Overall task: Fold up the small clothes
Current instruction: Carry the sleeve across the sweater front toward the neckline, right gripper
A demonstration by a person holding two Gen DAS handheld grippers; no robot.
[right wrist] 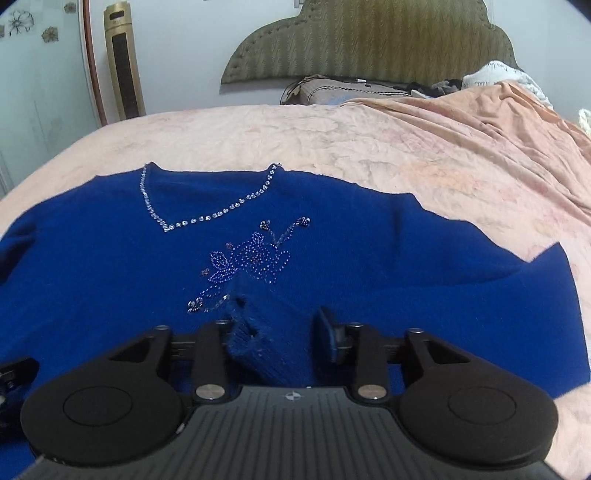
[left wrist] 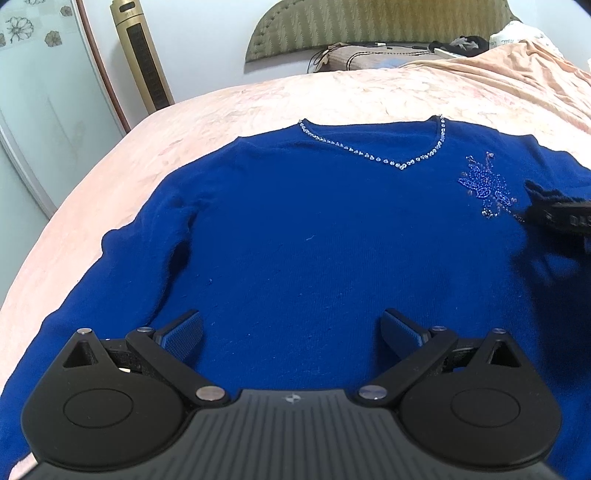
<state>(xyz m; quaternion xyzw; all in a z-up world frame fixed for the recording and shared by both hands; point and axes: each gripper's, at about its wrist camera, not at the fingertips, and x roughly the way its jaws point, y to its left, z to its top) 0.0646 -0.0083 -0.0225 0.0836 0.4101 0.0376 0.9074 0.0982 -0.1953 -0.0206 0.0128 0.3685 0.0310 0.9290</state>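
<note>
Left gripper (left wrist: 291, 332): fingers spread wide, nothing between the blue pads (left wrist: 183, 332), held low and level. Right gripper (right wrist: 275, 332): fingers partly closed, a fold of blue knit cloth (right wrist: 269, 347) between them.

Left wrist: low over sweater (left wrist: 314, 240) hem, close, facing headboard (left wrist: 369, 26).
Right wrist: low over sweater's right side, close, facing headboard.
Shared: neckline (right wrist: 207, 206), bead motif (right wrist: 251, 262), bed (right wrist: 332, 136), tower fan (right wrist: 123, 62).
</note>
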